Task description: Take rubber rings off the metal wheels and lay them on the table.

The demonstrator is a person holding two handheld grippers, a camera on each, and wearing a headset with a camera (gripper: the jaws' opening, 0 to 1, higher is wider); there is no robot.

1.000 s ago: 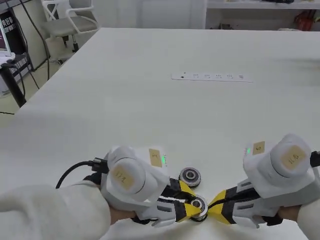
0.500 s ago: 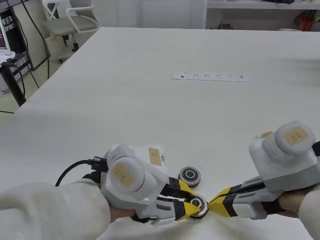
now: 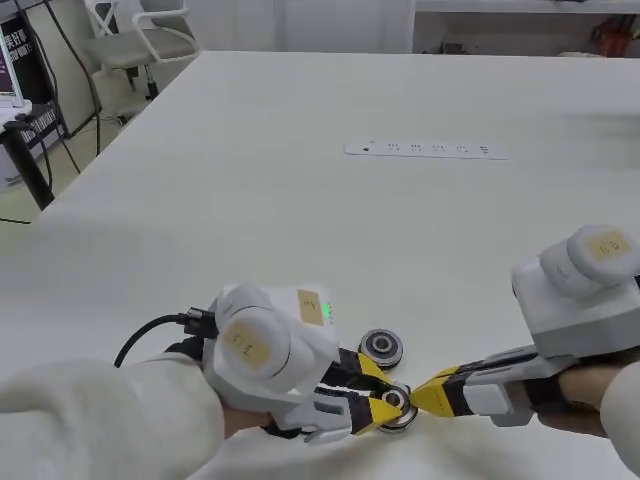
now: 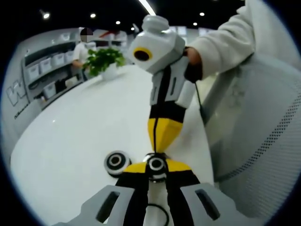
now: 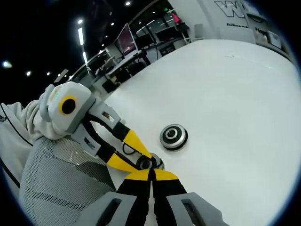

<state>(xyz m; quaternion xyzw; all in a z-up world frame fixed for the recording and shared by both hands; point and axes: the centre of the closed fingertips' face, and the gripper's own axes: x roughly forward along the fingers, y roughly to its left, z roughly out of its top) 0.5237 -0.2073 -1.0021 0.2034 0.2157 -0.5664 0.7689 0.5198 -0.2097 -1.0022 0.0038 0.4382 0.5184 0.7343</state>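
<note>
A small metal wheel (image 3: 396, 404) with a black rubber ring sits near the table's front edge. My left gripper (image 3: 378, 408) is shut on it, and its yellow jaws clamp the wheel (image 4: 156, 165) from both sides. My right gripper (image 3: 420, 400) comes in from the right. It is shut, with its tips pinched at the rim of the same wheel (image 5: 148, 163), on the rubber ring. My right gripper's (image 5: 151, 173) jaws lie flat together. A second wheel (image 3: 381, 346) with its ring on lies flat just behind; it also shows as a wheel (image 5: 173, 136) and a wheel (image 4: 117, 161).
A white power strip (image 3: 424, 151) lies mid-table. A black cable (image 3: 150, 335) trails left from the left gripper. An office chair (image 3: 140, 40) stands past the far left corner. The white table (image 3: 250, 200) stretches wide behind the wheels.
The right gripper's body has risen and rolled while its tips stay at the wheel. The left gripper and both wheels have hardly moved.
</note>
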